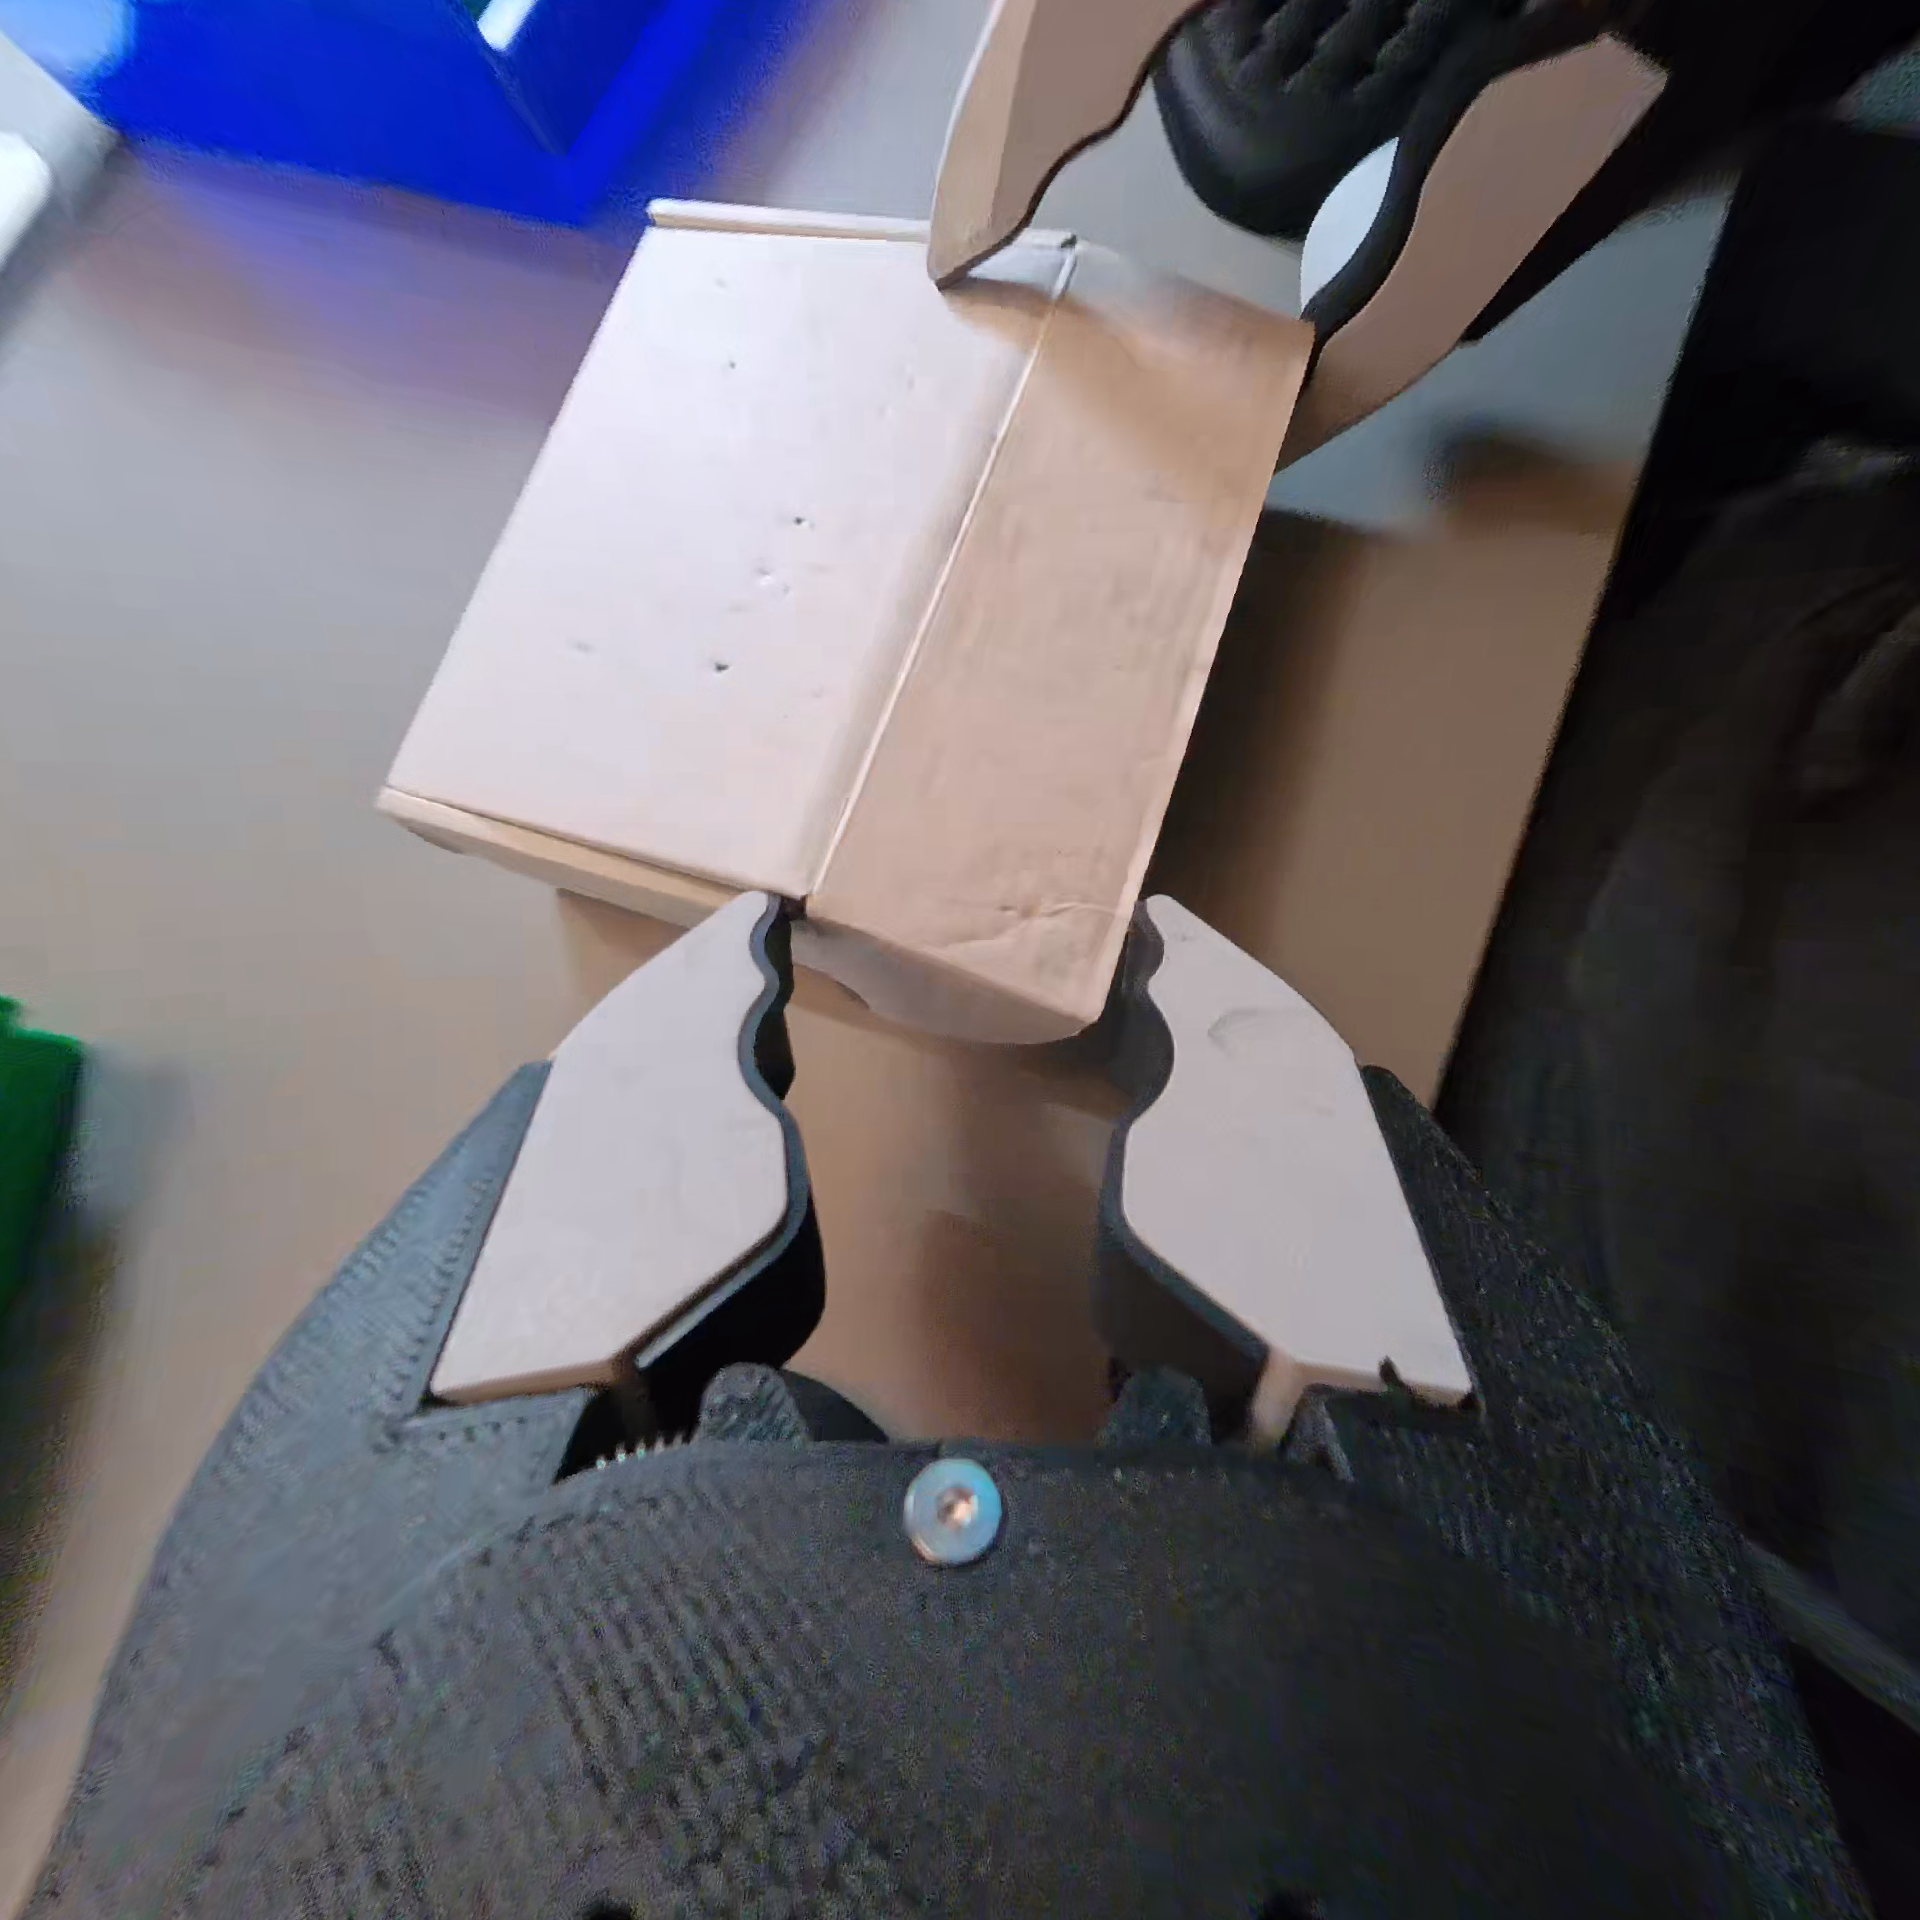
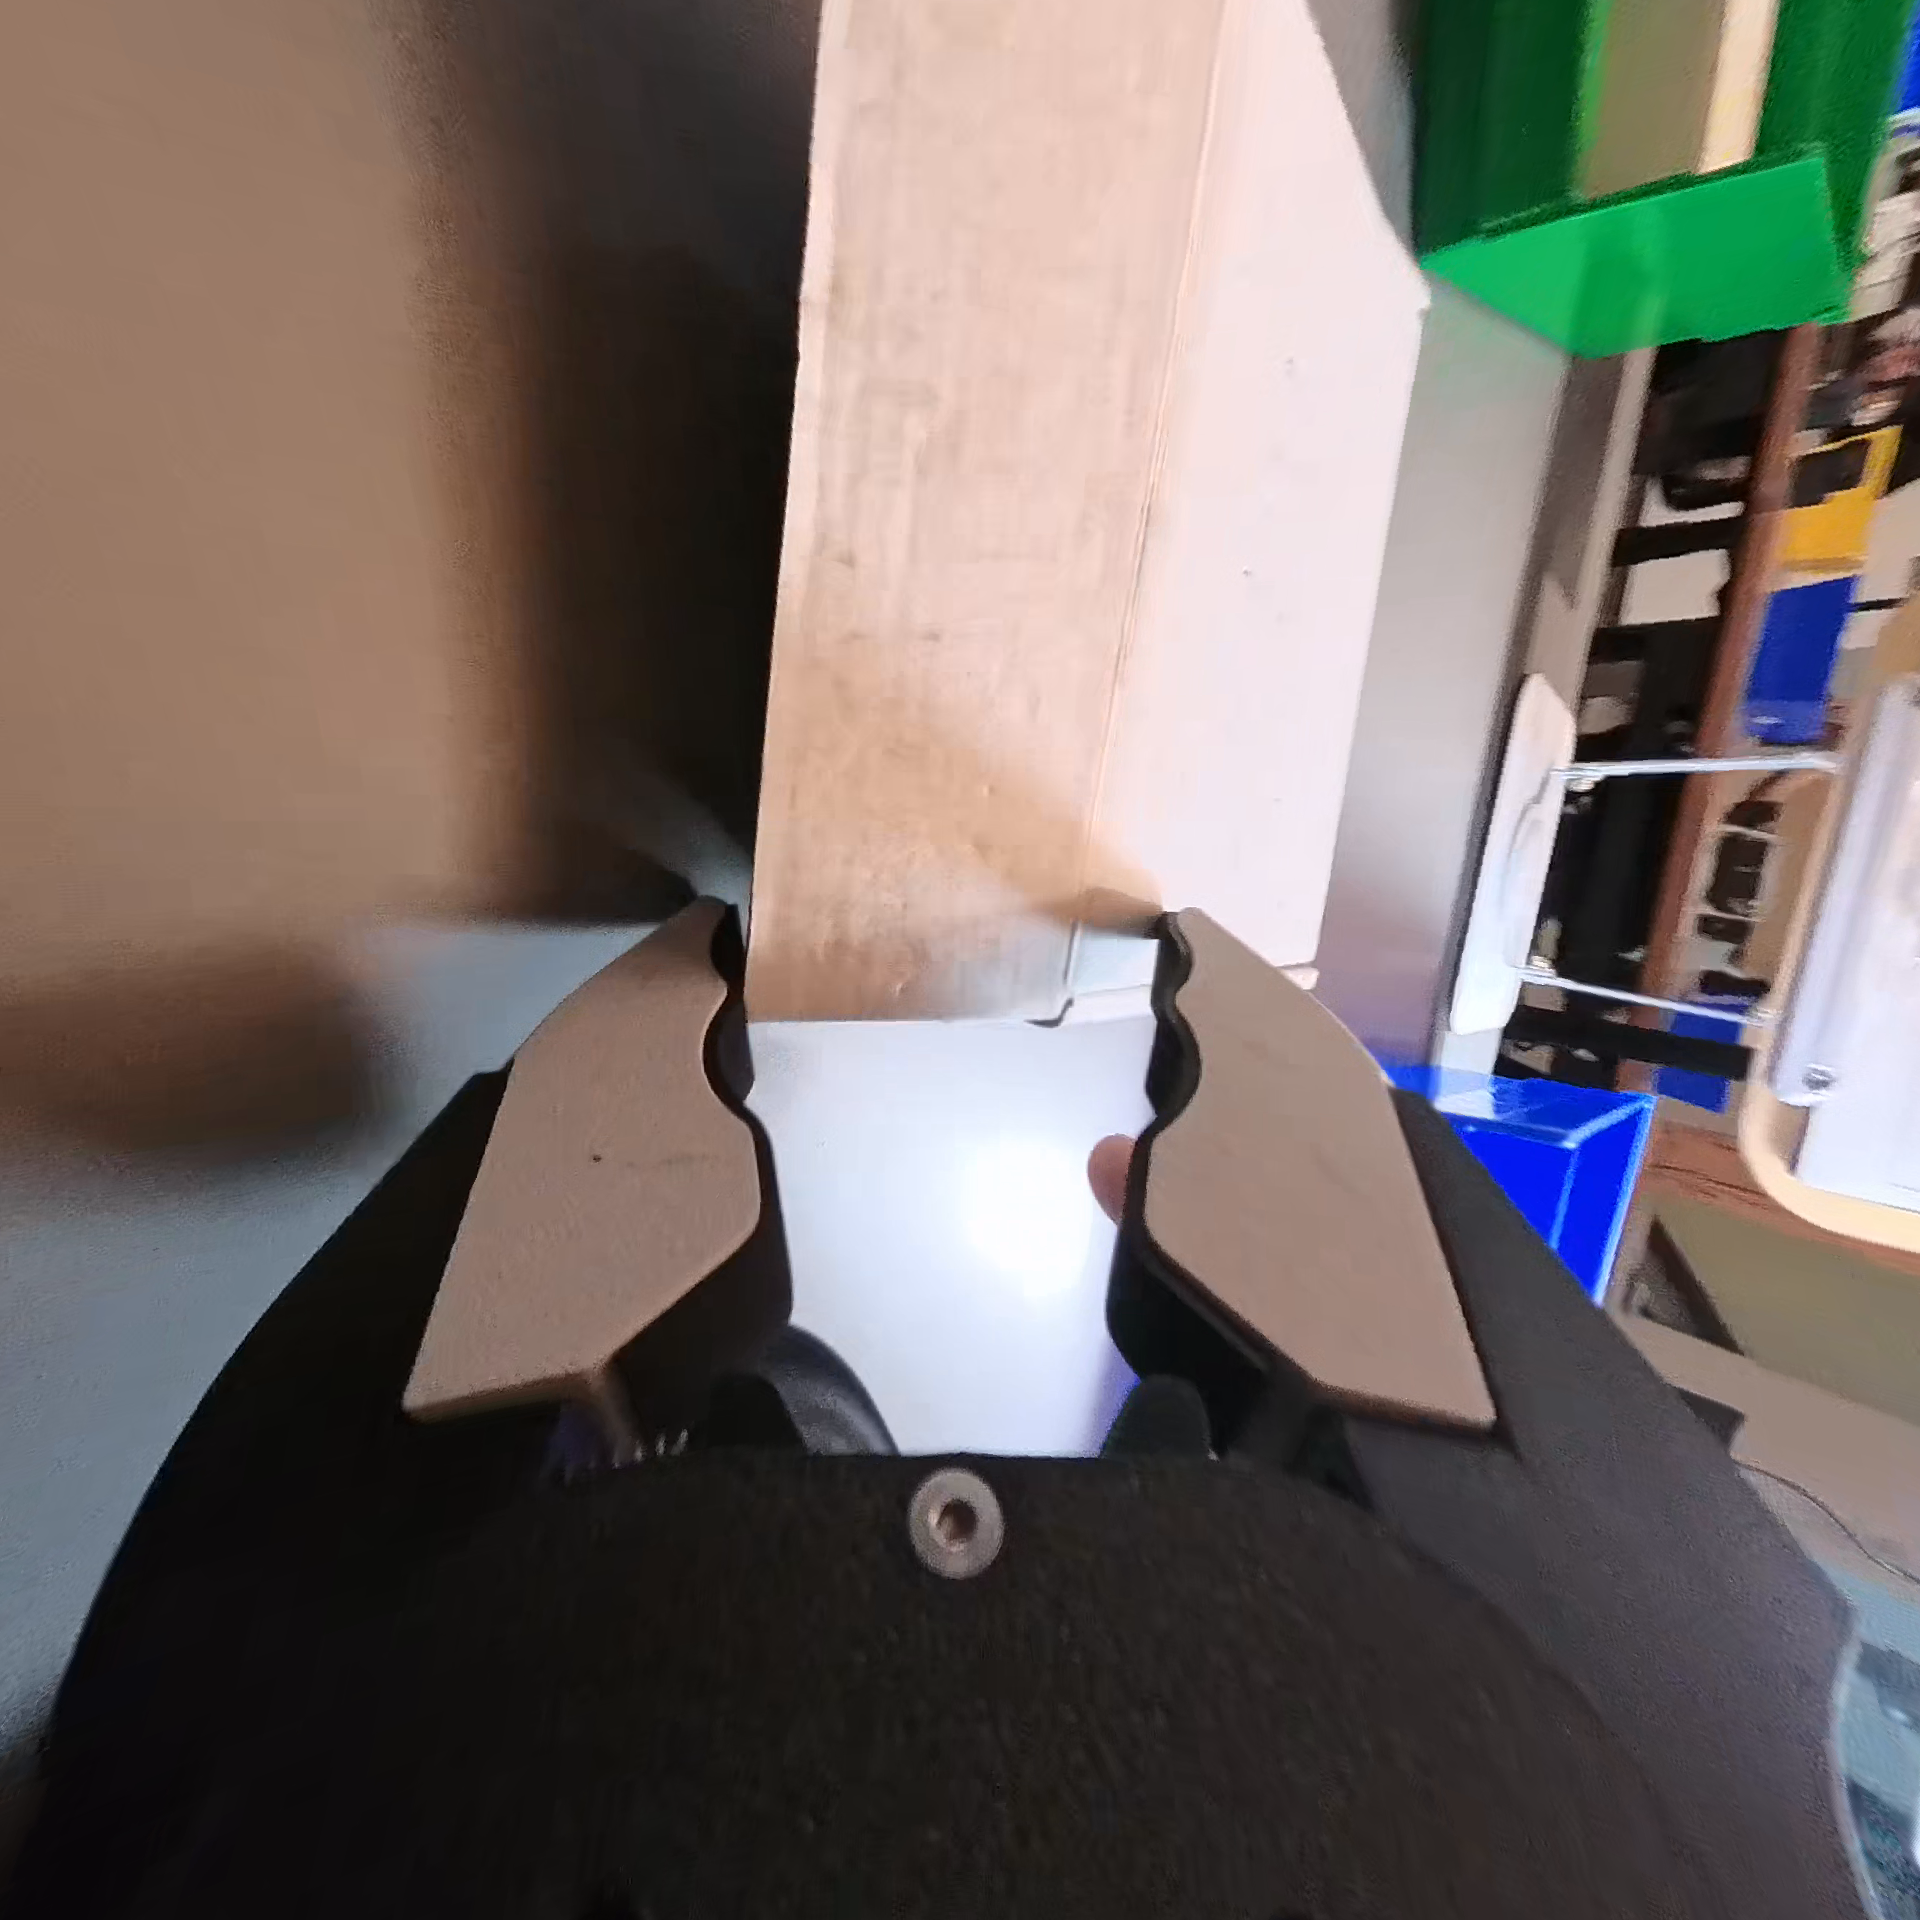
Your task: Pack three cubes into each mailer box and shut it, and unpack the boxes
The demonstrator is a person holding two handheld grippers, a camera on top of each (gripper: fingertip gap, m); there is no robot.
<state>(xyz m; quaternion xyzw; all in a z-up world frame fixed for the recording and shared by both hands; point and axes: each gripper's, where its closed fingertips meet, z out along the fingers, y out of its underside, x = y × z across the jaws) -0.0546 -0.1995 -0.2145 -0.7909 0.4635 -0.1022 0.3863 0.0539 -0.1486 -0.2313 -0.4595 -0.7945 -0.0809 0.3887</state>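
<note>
Looking down my left claw [image 1: 951, 914], I see one cardboard mailer box [image 1: 748, 561] lying closed on the brown table [image 1: 208, 623], its long axis running away from me and leaning to the right. A front flap [image 1: 1039, 707] of the box, folded along that same axis, slopes down toward the table edge. My left claw's two fingers stand apart, one on each side of the flap's near end; whether they press on it I cannot tell. At the box's far end my right claw [image 1: 1143, 177] comes in from above, its fingers also spread on either side of the flap's far corner (its body is cut off by the picture edge).

From the right wrist view the box [image 2: 987, 520] runs straight away from me as a long pale slab, and my right claw [image 2: 951, 925] is open with the flap end between its tips; contact is hard to judge through the blur. A fingertip [image 2: 1110, 1174] peeks out beside one finger.

No cubes show; the box's inside is hidden. Beyond the box sits one blue bin [image 1: 343, 94], blurred, and one green bin [image 1: 31, 1143] lies nearer me, cut off at the edge. To the box's right, dark cloth [image 1: 1766, 935] is too murky to identify.
</note>
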